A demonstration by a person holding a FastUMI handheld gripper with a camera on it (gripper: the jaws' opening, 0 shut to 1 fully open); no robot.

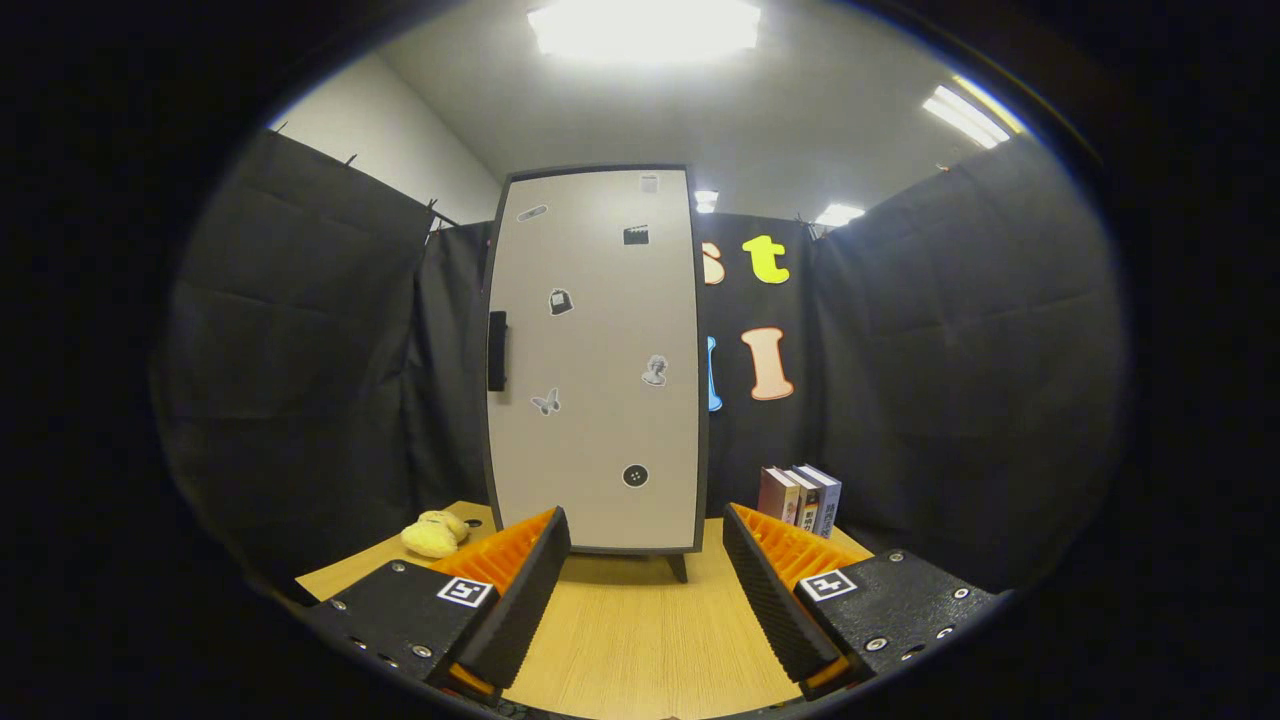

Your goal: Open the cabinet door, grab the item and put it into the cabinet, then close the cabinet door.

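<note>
gripper view: one cabinet [597, 360], door closed, one yellow plush item [433, 533], three books [800, 498].
tongs [646, 590] level, spread wide over the surface [640, 630], holding nothing; plush sits left of the cabinet.

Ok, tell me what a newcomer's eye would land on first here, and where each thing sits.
The tall pale cabinet stands closed on the wooden table, straight ahead beyond the fingers, its door dotted with small stickers and a dark handle on its left edge. The gripper is open with nothing between its fingers. A yellow plush toy lies left of the cabinet's base, and a few upright books stand to its right.
</note>
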